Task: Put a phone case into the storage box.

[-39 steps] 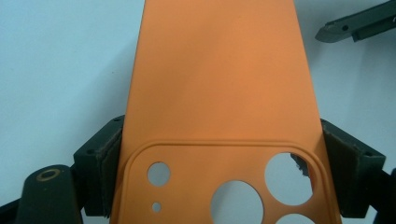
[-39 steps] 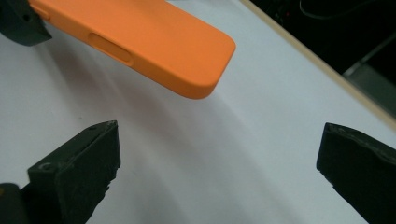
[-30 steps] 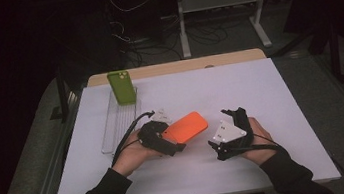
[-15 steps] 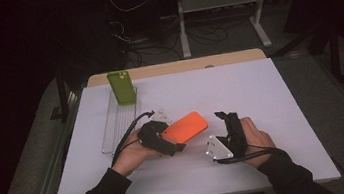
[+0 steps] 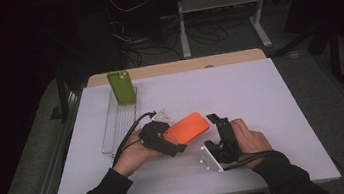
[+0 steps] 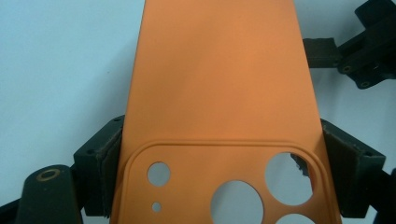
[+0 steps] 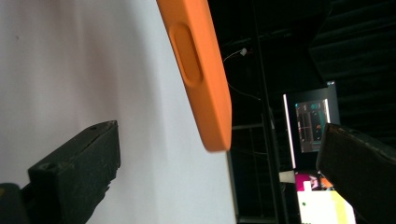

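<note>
An orange phone case (image 5: 190, 127) hangs just above the white table (image 5: 260, 90), and my left gripper (image 5: 174, 138) is shut on its camera-hole end. In the left gripper view the two pads press on the long sides of the orange case (image 6: 219, 84) where my left gripper (image 6: 222, 156) grips it. My right gripper (image 5: 217, 121) stands open just right of the case's free end, jaws pointing away from me. The right gripper view has my right gripper (image 7: 219, 177) wide open, with the orange case's (image 7: 201, 70) edge ahead and nothing touching the pads.
A green phone case (image 5: 122, 87) stands upright at the far end of a clear slotted rack (image 5: 115, 124) on the table's left. A small clear piece (image 5: 163, 113) lies beside the rack. Beyond the table are a wooden edge (image 5: 181, 66) and dark cables.
My right gripper has moved left and slightly down toward the orange case's free end. The left gripper and the case have stayed in place.
</note>
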The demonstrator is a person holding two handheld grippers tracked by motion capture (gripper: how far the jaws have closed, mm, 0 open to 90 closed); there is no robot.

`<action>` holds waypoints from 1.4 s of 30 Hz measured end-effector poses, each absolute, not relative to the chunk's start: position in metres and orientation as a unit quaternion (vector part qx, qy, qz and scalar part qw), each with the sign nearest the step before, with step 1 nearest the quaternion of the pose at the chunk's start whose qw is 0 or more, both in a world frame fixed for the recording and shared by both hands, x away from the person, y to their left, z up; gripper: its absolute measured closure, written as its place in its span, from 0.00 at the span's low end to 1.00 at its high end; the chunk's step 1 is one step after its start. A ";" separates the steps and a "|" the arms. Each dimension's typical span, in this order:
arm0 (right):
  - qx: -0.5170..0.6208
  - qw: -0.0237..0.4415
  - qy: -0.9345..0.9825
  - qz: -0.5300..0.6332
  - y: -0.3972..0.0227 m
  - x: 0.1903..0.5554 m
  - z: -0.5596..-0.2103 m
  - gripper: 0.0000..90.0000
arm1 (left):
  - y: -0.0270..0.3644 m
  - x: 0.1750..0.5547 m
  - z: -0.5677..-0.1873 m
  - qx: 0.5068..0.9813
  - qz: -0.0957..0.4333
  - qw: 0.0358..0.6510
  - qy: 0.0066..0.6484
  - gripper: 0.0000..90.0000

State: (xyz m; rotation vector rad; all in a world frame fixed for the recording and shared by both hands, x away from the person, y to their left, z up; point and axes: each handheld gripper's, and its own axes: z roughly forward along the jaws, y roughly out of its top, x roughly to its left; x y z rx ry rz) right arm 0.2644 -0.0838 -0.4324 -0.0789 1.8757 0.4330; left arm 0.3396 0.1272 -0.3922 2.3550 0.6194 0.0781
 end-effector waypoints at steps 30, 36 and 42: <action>-0.129 0.613 0.764 0.156 -0.062 0.247 -0.443 0.75 | 0.116 0.331 -0.392 0.915 0.029 0.338 0.217 0.17; -0.134 0.608 0.768 0.148 -0.061 0.247 -0.444 0.84 | 0.117 0.333 -0.393 0.918 0.025 0.333 0.213 0.17; -0.130 0.618 0.762 0.146 -0.060 0.245 -0.443 0.90 | 0.117 0.334 -0.393 0.912 0.012 0.347 0.217 0.16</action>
